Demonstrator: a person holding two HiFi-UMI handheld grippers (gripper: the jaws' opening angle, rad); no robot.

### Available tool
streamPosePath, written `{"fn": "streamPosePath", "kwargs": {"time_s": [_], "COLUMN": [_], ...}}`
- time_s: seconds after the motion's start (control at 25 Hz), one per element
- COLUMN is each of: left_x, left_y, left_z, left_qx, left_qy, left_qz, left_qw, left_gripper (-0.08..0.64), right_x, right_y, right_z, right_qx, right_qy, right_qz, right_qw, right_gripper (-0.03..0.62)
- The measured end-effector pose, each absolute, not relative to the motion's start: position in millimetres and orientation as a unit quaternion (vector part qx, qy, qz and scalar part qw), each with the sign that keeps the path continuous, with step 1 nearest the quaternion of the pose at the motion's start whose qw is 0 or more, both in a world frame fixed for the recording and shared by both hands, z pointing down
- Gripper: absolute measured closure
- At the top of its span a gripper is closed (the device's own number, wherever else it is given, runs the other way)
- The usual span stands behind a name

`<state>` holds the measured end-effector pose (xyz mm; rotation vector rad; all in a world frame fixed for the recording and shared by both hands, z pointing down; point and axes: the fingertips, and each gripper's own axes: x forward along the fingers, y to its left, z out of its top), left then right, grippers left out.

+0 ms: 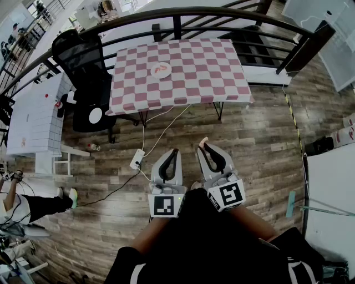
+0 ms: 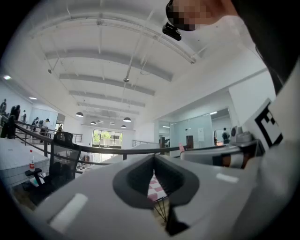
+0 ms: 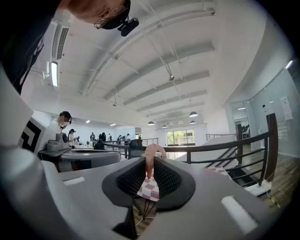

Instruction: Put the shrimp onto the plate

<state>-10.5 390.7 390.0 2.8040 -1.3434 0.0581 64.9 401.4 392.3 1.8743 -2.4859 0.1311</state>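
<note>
A white plate (image 1: 161, 70) lies on the red-and-white checkered table (image 1: 211, 72) far ahead, beyond a stretch of wooden floor; something orange lies on it. My right gripper (image 1: 204, 145) is held close to my body, well short of the table, shut on a pink shrimp (image 1: 203, 142) that pokes out past its tips. In the right gripper view the shrimp (image 3: 152, 154) stands up between the closed jaws of the right gripper (image 3: 149, 172), with the checkered cloth (image 3: 150, 191) seen below. My left gripper (image 1: 175, 152) is beside it, shut and holding nothing; in its own view the left gripper (image 2: 153, 161) shows closed tips.
A black office chair (image 1: 83, 61) stands left of the table, with a dark curved railing (image 1: 183, 14) behind. A white power strip (image 1: 136, 159) and cables lie on the floor between me and the table. A white table (image 1: 33, 116) and a person's leg (image 1: 39, 202) are at the left.
</note>
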Motion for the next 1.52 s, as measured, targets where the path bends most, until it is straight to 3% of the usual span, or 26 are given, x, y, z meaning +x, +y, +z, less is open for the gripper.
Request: {"fn": "streamPosePath", "kwargs": {"time_s": [0.4,0.8,1.52], "left_x": [-2.2,-2.0,11.3], "left_y": [395.8,403.1,248.4], "left_z": [386.6,390.7,402.0], "left_qx": [0.898,0.896,0.911], "left_qy": [-0.439,-0.444,-0.412], "left_qz": [0.003,-0.001,0.003], "left_qw": [0.011,0.006,0.017], "left_gripper": [0.549,0.551,0.550], "right_x": [68.5,66.3,73.6], "right_y": [411.5,411.5,272.0], "right_z": [391.0,401.2,407.8], "right_qx": [0.581,0.575,0.613], "right_qy": [-0.812,-0.817,-0.789], "right_qz": [0.051,0.043,0.029], "right_qw": [-0.015,0.002,0.044], "right_gripper": [0.538,0.538,0.538]}}
